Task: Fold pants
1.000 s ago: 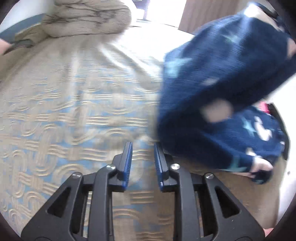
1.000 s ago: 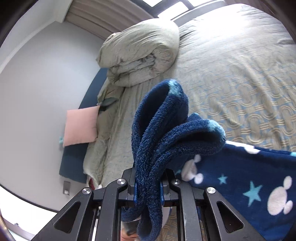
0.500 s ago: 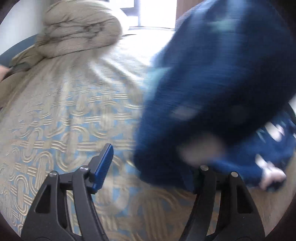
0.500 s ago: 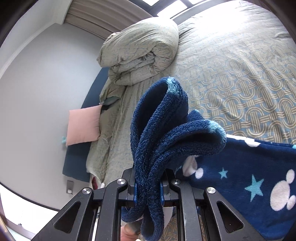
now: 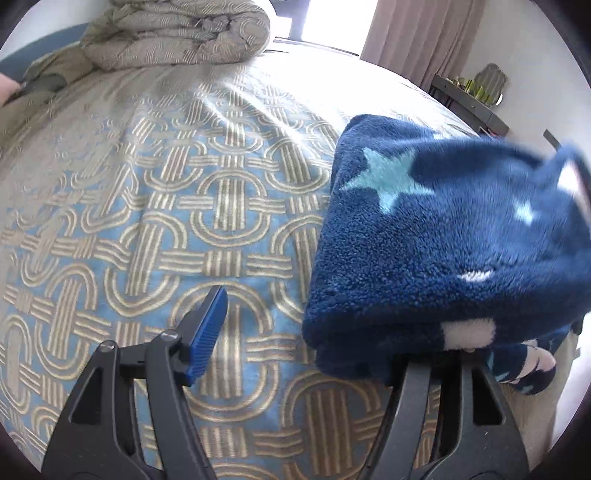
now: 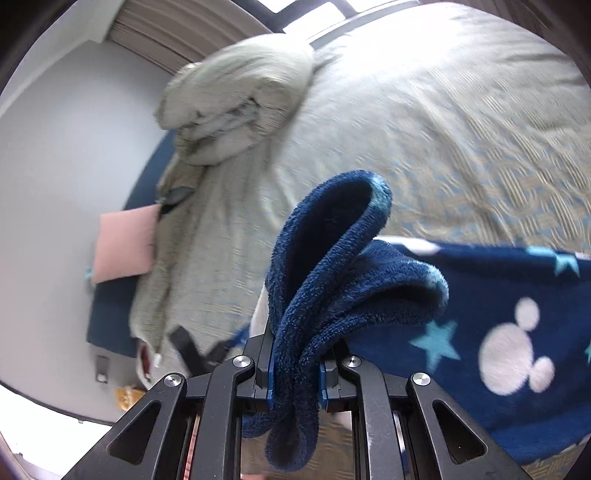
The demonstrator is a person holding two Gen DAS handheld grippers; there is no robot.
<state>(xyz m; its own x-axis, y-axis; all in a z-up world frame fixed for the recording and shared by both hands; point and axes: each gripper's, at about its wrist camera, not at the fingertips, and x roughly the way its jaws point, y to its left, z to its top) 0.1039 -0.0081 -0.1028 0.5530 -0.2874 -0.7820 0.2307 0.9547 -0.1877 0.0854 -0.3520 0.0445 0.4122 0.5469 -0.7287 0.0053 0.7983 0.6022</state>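
The pants (image 5: 436, 251) are dark blue fleece with light stars and white mouse heads. In the left wrist view they hang folded over, above the patterned bed (image 5: 207, 229), at the right. My left gripper (image 5: 310, 332) is open wide; its left finger (image 5: 207, 325) shows and the right finger is hidden behind the pants' lower fold. My right gripper (image 6: 295, 373) is shut on several bunched layers of the pants (image 6: 332, 280), which trail off to the right (image 6: 498, 332).
A rolled beige duvet (image 5: 177, 33) lies at the head of the bed, also in the right wrist view (image 6: 236, 107). A pink pillow (image 6: 125, 243) leans by the wall. Curtains (image 5: 413, 37) and a dark shelf (image 5: 469, 99) stand beyond the bed's right side.
My left gripper has opened from nearly shut to wide. The pants have swung down and left, over its right finger. The right gripper stays clamped and has shifted a little.
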